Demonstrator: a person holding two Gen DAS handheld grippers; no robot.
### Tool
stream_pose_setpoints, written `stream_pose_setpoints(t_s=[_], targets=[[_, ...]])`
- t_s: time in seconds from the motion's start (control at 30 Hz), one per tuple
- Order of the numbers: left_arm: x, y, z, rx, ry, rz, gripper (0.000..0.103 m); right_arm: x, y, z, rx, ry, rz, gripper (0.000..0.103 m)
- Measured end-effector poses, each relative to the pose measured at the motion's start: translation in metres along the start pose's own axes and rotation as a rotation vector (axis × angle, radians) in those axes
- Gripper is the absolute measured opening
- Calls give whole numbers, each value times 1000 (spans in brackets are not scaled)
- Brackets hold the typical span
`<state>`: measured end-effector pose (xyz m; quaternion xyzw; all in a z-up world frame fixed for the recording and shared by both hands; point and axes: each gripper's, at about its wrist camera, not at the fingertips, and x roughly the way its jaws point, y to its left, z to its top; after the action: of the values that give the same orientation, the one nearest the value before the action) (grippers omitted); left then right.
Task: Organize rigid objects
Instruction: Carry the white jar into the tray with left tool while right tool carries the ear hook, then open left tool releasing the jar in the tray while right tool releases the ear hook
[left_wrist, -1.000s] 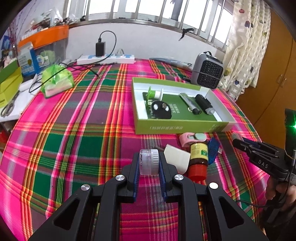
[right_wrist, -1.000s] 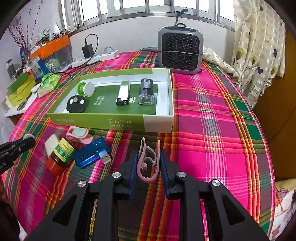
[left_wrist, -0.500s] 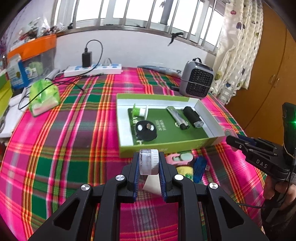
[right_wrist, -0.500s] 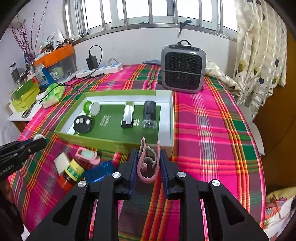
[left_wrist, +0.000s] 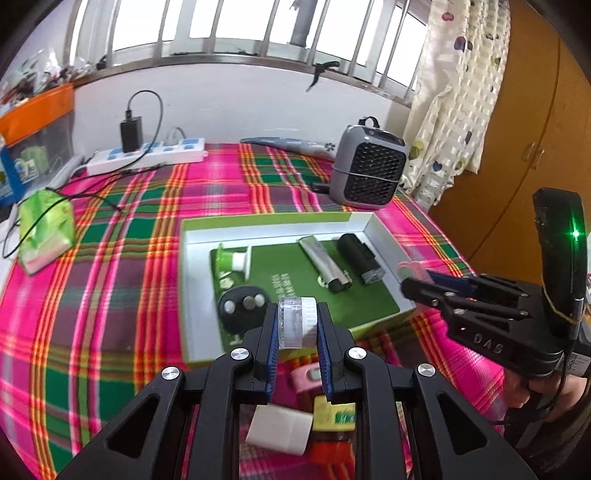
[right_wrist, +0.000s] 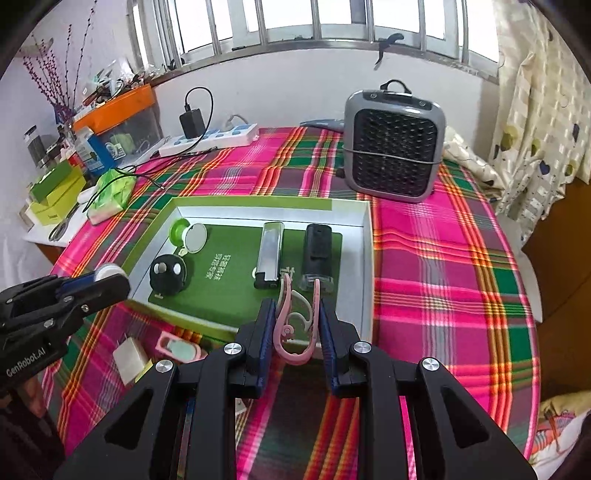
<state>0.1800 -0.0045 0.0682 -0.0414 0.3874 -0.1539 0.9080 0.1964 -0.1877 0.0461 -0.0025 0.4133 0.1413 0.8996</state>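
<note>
The left tool (left_wrist: 297, 328) is closed down on a small clear-and-white round jar (left_wrist: 297, 323), pinched on edge between its blue pads and held above the near edge of the green tray (left_wrist: 192, 295). The right tool (right_wrist: 297, 325) is likewise nearly closed, gripping a pink curved clip (right_wrist: 295, 328) over the tray's near right corner. Inside the tray lie a green-capped spool (right_wrist: 188, 236), a black round fob (right_wrist: 168, 275), a silver lighter (right_wrist: 269, 258) and a black cylinder (right_wrist: 317, 258), side by side. The left view alone shows a brown bottle with a yellow label (left_wrist: 334, 421) and a white block (left_wrist: 279, 430) below the fingers, though blurred; the right view shows a pink case (right_wrist: 179, 347) on the plaid bench (right_wrist: 443, 258) just before the tray.
</note>
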Motion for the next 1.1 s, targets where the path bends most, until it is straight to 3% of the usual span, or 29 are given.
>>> stream_pose_setpoints(t_s=[0.5, 1.1], targets=[[53, -7, 9, 26, 87, -19, 18, 35, -3, 7, -26, 84, 23, 25], [71, -6, 4, 20, 133, -17, 18, 54, -9, 7, -31, 125, 6, 24]])
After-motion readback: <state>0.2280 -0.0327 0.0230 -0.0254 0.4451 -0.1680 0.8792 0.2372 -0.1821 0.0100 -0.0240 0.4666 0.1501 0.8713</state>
